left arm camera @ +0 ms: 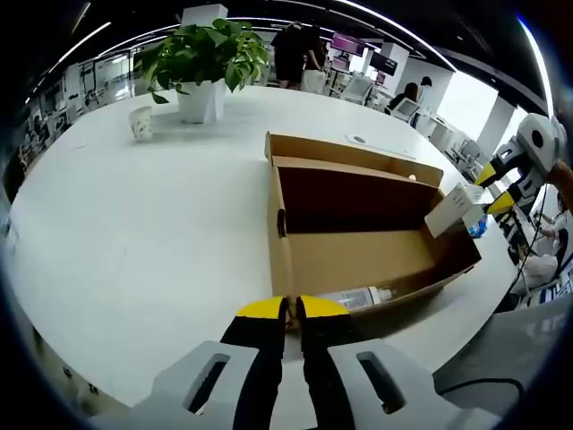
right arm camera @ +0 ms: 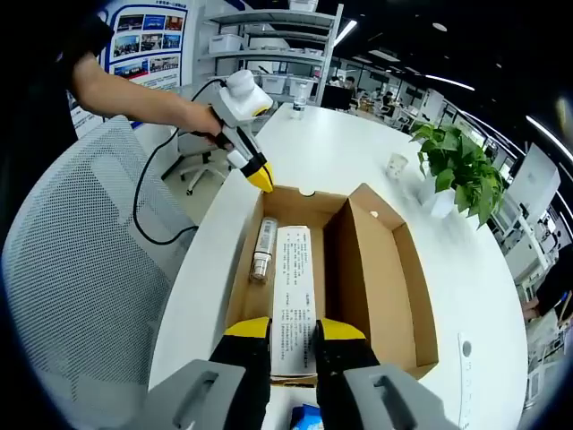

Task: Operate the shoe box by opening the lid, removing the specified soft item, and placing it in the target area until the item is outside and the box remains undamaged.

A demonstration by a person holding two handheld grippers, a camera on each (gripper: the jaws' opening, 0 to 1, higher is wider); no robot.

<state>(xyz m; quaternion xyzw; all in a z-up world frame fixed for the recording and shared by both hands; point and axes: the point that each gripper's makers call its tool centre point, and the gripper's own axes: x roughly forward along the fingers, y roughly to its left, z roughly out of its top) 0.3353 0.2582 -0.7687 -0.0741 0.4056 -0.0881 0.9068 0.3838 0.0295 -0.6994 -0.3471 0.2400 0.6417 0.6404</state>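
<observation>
- Cardboard box (right arm camera: pixel 358 269) lies open on your white worktop (left arm camera: pixel 134 233), a bottle (right arm camera: pixel 262 248) inside.
- Your right tongs (right arm camera: pixel 294 330) pinch a paper sheet (right arm camera: pixel 294 296).
- Your left tongs (left arm camera: pixel 291 309) are closed, empty, at the box edge.

Brown shoe box (right arm camera: pixel 376 269) (white table (left arm camera: pixel 134 233)).

White round table (left arm camera: pixel 134 233) with open cardboard shoe box (left arm camera: pixel 358 260), potted plant (left arm camera: pixel 204 64), paper cup (left arm camera: pixel 141 123).

The shoe box (right arm camera: pixel 358 269) stands open-topped, reachable from above. Inside, a bottle (right arm camera: pixel 264 246) lies along its 9 o'clock wall beside a paper sheet (right arm camera: pixel 294 296). At 1 o'clock, a potted plant (right arm camera: pixel 461 175) and cup (right arm camera: pixel 397 165) stand well apart.
</observation>
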